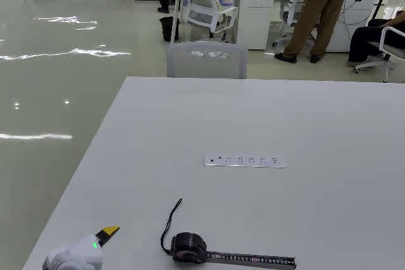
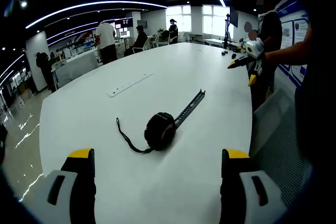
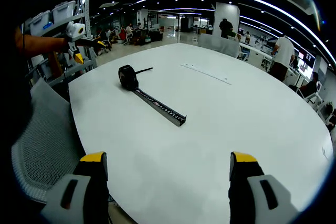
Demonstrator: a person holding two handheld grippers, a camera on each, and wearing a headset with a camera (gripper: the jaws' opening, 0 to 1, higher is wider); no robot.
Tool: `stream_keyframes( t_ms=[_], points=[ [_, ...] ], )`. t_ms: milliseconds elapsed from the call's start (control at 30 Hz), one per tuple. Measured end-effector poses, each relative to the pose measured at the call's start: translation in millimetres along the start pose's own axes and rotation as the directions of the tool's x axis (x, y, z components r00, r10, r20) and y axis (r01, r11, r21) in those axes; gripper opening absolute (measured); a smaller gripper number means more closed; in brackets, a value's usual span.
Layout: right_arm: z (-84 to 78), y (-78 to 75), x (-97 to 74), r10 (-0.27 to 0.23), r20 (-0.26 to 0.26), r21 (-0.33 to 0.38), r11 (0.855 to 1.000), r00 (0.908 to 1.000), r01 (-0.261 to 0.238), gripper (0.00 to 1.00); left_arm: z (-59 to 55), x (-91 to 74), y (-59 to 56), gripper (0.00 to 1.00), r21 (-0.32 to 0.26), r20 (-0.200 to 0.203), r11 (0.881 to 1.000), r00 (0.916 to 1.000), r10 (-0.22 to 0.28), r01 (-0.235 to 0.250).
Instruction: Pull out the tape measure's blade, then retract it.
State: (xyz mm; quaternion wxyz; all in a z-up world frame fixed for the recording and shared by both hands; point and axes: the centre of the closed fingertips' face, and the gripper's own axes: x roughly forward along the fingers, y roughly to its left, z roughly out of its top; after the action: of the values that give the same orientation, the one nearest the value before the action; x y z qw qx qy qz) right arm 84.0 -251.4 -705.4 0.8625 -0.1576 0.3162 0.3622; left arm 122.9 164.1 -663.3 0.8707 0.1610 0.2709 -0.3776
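A black tape measure lies near the front edge of the white table (image 1: 253, 118). Its case (image 1: 188, 248) has a black wrist cord curling away from it, and a short length of blade (image 1: 250, 258) lies flat, pulled out to the right. My left gripper (image 1: 104, 235) hovers left of the case, apart from it. In the left gripper view the case (image 2: 160, 129) lies just ahead of my open left gripper (image 2: 158, 155), the blade (image 2: 190, 107) running away. In the right gripper view my right gripper (image 3: 168, 157) stands open, well back from the blade's hooked end (image 3: 178, 119).
A flat white power strip (image 1: 245, 161) sits mid-table beyond the tape. A grey mesh chair (image 1: 207, 60) stands at the table's far edge. Behind it are desks, chairs and people (image 1: 319, 11). Another mesh chair (image 3: 37, 145) is beside the table's near side.
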Motion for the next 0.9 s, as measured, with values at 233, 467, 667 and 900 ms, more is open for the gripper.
stream_keyframes(
  t_ms=[233,467,667,900],
  points=[
    [7.6,-6.2,6.4,0.024,-0.015,-0.041,0.999,0.9996,-0.025,0.99,11.7,11.2,-2.7,0.99,0.051,-0.025,0.998,0.9989,-0.039,0.040],
    [14.9,-12.6,13.6,0.044,-0.033,-0.086,0.995,0.9985,-0.046,0.97,24.5,22.3,-1.1,0.99,0.108,-0.046,0.992,0.9972,-0.059,0.064],
    [21.4,-16.3,18.4,0.059,-0.042,-0.113,0.992,0.9974,-0.063,0.96,33.5,31.9,-1.6,0.98,0.155,-0.068,0.984,0.9946,-0.078,0.088],
    [26.7,-16.4,21.8,0.072,-0.047,-0.132,0.988,0.9963,-0.077,0.96,41.5,39.6,-5.4,0.98,0.170,-0.086,0.978,0.9904,-0.109,0.122]
  ],
)
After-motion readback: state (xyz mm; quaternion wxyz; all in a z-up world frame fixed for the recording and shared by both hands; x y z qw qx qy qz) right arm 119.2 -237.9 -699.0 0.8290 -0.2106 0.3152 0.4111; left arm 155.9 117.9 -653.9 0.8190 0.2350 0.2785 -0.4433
